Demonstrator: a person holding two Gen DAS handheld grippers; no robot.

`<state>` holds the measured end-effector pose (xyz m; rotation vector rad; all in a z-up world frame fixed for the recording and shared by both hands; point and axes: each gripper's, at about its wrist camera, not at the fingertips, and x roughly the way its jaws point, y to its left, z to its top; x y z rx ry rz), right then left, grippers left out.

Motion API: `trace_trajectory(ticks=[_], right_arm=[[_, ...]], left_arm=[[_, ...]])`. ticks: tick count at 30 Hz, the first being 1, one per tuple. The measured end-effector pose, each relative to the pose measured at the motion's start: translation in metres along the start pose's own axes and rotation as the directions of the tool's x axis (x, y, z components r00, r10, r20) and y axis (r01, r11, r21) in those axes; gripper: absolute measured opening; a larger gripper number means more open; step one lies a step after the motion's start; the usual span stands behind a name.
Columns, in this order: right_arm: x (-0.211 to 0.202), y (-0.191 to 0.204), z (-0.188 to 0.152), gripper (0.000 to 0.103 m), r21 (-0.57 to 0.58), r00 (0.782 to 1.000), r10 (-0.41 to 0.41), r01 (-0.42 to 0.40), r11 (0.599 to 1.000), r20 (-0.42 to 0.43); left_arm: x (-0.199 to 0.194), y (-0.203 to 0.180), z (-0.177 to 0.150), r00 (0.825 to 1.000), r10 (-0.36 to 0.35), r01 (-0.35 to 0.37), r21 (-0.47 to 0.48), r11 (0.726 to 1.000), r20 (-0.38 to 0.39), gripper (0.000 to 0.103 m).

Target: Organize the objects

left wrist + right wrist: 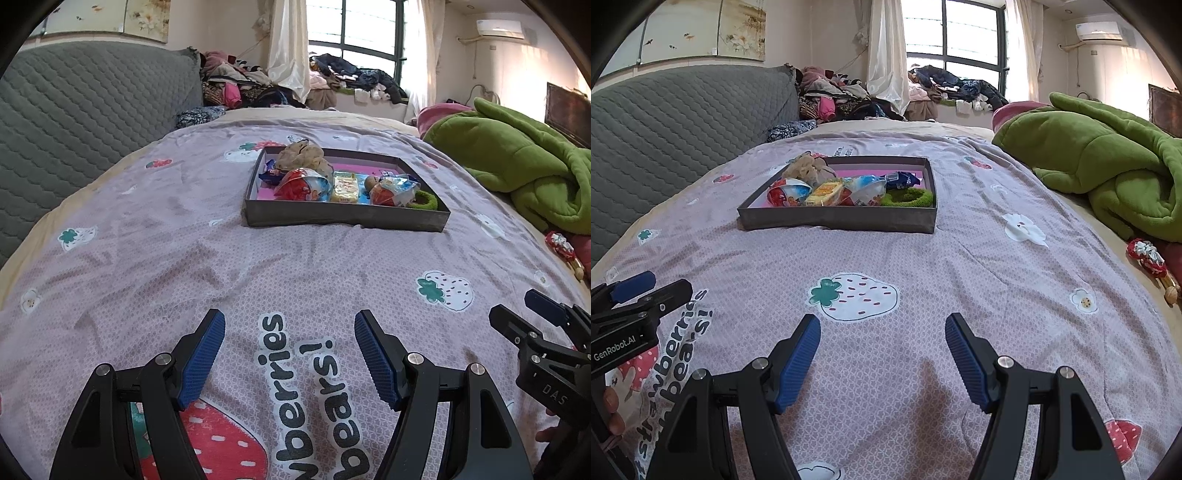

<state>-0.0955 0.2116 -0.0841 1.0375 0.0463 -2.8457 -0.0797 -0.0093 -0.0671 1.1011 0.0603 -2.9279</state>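
Left tongs (290, 328), right tongs (882, 332) spread, empty; tray (347, 218) seemingly full.

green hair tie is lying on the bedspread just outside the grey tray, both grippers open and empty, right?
Not quite. The green hair tie lies inside the grey tray, in its near right corner beside the snack packets, not on the bedspread; the right wrist view shows it within the rim. The rest holds: the left gripper and right gripper are both open and empty.
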Motion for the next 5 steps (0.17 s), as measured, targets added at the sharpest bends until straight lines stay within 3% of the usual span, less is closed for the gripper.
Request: trace_trajectory(ticks=[5], right_arm=[[0.0015,-0.0008,-0.002,0.07,0.005,1.0,-0.001,0.001,1.0,-0.006]], left_arm=[[0.0014,0.0006,-0.0009,1.0,0.004,-0.004,-0.005,1.0,-0.009,0.074]])
